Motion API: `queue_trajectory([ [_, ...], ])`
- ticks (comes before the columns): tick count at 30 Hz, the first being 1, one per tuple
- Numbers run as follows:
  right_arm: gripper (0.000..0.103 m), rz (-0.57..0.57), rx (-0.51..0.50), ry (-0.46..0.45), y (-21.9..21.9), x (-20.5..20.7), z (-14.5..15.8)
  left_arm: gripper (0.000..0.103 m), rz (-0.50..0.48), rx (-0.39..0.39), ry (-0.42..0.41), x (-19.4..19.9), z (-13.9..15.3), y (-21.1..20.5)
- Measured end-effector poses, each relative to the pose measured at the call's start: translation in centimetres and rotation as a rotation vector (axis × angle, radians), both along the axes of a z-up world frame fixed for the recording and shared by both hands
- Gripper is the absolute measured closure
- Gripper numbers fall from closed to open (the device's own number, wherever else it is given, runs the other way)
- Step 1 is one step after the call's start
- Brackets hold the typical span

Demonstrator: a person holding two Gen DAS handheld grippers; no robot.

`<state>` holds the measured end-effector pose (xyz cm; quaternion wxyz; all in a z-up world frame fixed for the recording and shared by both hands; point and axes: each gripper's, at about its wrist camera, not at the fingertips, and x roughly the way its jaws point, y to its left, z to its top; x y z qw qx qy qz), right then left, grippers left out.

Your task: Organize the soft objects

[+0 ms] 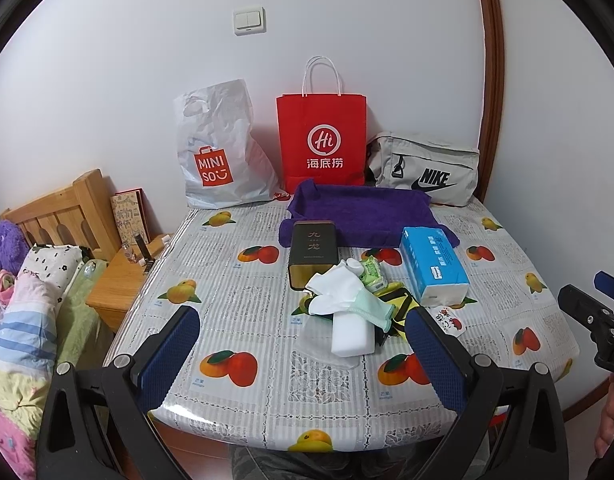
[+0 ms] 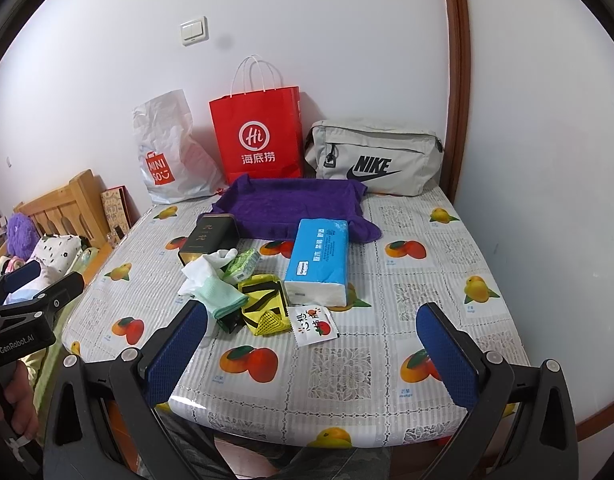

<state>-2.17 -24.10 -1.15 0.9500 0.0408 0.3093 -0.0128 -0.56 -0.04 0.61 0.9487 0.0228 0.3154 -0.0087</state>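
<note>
While both my grippers, left point(image 1: 303, 344) and right point(image 2: 311, 346), hang wide open and empty, the glove point(image 1: 347, 294) lies mid-frame just ahead (nearer my left), cuff pointing lower right.

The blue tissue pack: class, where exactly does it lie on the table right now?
In both views the blue tissue pack lies right of the central pile, its far end on the purple towel and its near end by the small white sachet.
</note>
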Motion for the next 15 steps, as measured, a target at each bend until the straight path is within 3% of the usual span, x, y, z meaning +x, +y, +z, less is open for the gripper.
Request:
queue_trajectory([
  [15, 0.000, 0.008, -0.007, 0.004, 0.54, -0.18, 0.38, 0.000, -0.001, 0.000, 0.001, -0.17, 0.58, -0.06],
])
